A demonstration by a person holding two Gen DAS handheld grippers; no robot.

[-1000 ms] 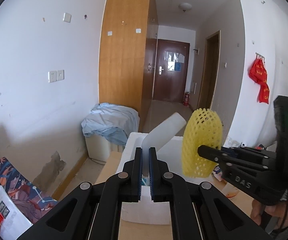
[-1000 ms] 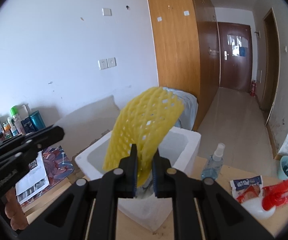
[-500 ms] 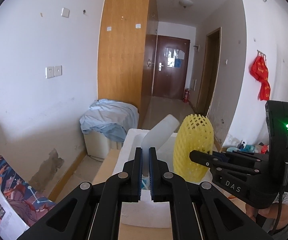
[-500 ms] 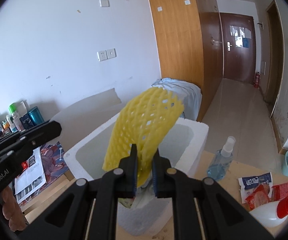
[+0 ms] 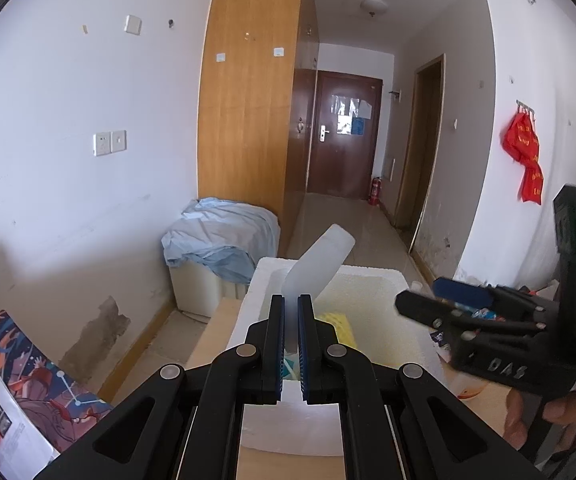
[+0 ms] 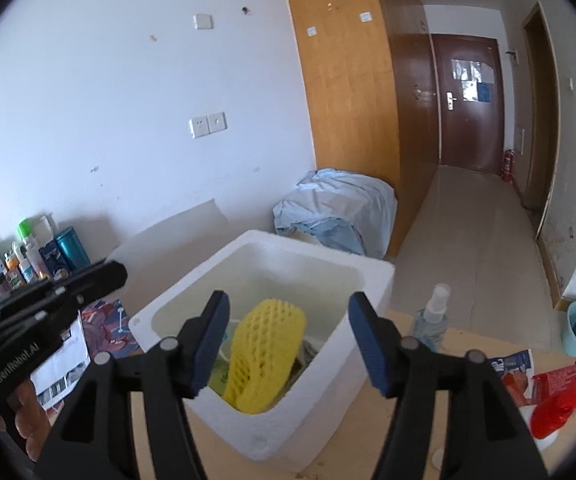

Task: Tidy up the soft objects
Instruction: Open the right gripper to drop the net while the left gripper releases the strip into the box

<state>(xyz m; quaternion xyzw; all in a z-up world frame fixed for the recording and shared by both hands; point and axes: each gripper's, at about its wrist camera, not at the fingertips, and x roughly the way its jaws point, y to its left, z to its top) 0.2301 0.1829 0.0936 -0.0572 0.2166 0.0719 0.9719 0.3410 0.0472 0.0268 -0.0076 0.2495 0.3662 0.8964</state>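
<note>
Domestic interior, apparently a dormitory-style room. Ahead of the fingers, a tiled corridor ends at a brown entrance door (image 5: 343, 136) with a fire extinguisher (image 5: 374, 191); a wooden wardrobe (image 5: 248, 112) stands left, toiletry bottles (image 6: 36, 256) farther left.

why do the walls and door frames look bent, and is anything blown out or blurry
Left wrist view: fisheye bows the wardrobe and door frame, with dark vignette corners; the white foam sheet held in the left gripper is soft. Right wrist view: same curvature; the foam box rim is bright, the yellow net sharp.
</note>
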